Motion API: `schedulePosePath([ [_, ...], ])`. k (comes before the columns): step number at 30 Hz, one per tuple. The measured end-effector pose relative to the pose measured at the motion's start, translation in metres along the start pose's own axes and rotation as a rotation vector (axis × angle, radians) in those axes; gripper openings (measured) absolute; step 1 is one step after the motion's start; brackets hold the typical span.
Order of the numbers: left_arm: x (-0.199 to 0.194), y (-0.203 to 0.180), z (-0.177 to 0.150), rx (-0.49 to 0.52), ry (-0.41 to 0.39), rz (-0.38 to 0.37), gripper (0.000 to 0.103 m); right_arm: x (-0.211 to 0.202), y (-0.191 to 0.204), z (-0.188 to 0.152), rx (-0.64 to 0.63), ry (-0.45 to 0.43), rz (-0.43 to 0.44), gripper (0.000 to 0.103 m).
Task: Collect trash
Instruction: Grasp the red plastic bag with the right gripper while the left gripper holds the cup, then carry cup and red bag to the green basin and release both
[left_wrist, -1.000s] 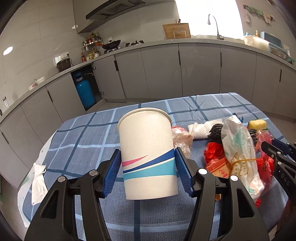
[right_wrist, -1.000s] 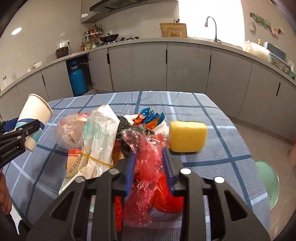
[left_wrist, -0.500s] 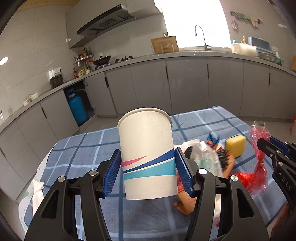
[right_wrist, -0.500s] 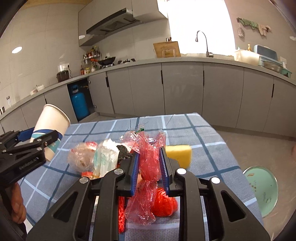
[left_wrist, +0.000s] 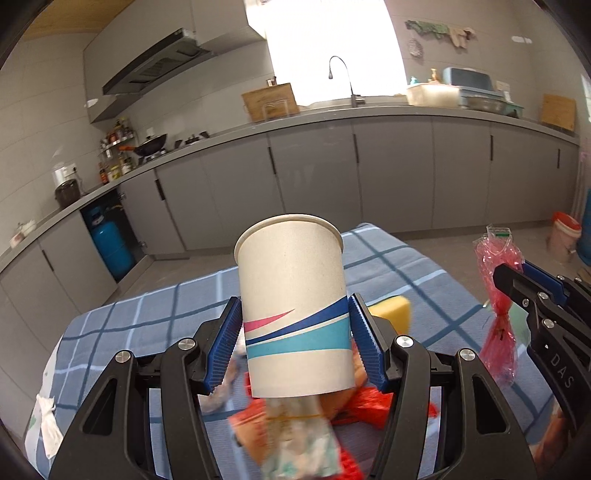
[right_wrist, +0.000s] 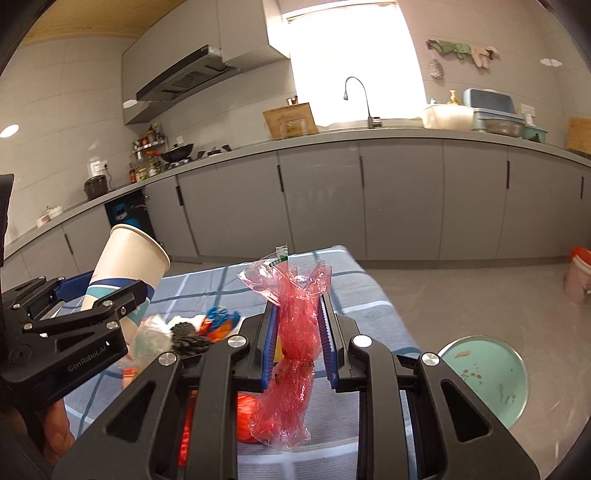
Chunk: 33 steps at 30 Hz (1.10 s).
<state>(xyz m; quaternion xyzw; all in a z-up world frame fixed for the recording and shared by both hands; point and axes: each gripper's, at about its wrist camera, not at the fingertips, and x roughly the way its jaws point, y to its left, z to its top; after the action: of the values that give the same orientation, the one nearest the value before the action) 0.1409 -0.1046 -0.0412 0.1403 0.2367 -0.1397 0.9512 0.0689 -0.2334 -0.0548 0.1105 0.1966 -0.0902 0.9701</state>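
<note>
My left gripper (left_wrist: 293, 328) is shut on a white paper cup (left_wrist: 293, 306) with pink and blue stripes, held upright above the table; the cup also shows in the right wrist view (right_wrist: 127, 266). My right gripper (right_wrist: 298, 325) is shut on a crumpled red plastic bag (right_wrist: 295, 332), lifted off the table; the bag also shows at the right of the left wrist view (left_wrist: 498, 295). A heap of trash (left_wrist: 295, 435) lies on the blue checked tablecloth (left_wrist: 147, 314) below: wrappers, a red packet, a black scourer (right_wrist: 188, 341), a yellow sponge (left_wrist: 393, 308).
A crumpled white tissue (left_wrist: 46, 424) lies at the table's left edge. A light green round bin lid or stool (right_wrist: 484, 376) stands on the floor right of the table. A red-rimmed bucket (right_wrist: 578, 273) stands by the far cabinets. Grey kitchen cabinets (right_wrist: 399, 199) run behind.
Both grippers have risen well above the table with the cup and the red bag still held. The red bag has come clear of the trash heap.
</note>
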Motion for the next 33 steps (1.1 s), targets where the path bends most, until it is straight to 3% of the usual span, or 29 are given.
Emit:
schedulePosePath([
  [13,0.023,-0.115,0.017,0.126,0.009,-0.160,0.059,0.003,-0.118,-0.004,0.116,-0.002,-0.195,0.023],
  [22,0.047,-0.191,0.020,0.187,0.041,-0.280,0.059,0.020,-0.196,-0.026,0.154,0.043,-0.336,0.024],
  [29,0.070,-0.237,0.013,0.213,0.097,-0.370,0.060,0.045,-0.243,-0.049,0.195,0.113,-0.389,0.024],
  [31,0.076,-0.245,0.011,0.213,0.111,-0.391,0.062,0.053,-0.253,-0.055,0.194,0.119,-0.408,0.027],
  [33,0.084,-0.254,0.011,0.215,0.134,-0.396,0.075,0.061,-0.263,-0.060,0.201,0.128,-0.418,0.035],
])
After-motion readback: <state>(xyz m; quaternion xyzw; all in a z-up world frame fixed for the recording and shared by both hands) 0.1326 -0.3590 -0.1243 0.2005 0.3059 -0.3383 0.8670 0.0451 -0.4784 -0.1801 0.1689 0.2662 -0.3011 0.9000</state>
